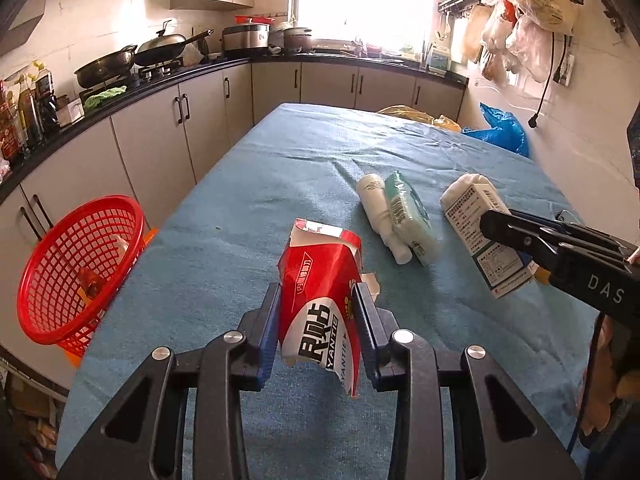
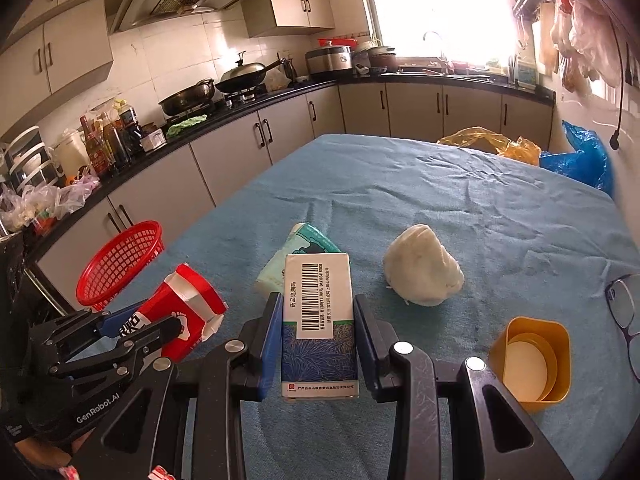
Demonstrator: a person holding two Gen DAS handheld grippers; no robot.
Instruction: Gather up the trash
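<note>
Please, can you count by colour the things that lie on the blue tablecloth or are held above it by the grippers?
Red: 1, red carton
White: 3, medicine box, white bottle, white wad
Green: 1, tissue pack
Yellow: 1, yellow cup
Dark: 1, eyeglasses
Total: 7

The table cloth (image 2: 460, 208) is blue. The basket (image 1: 76, 276) at the left is red with a grid pattern. The torn packet (image 1: 316, 300) is red and white. The box (image 2: 318, 320) is white with a black barcode and a blue leaf pattern. The cup (image 2: 532, 364) at the right is yellow, perhaps white inside.
</note>
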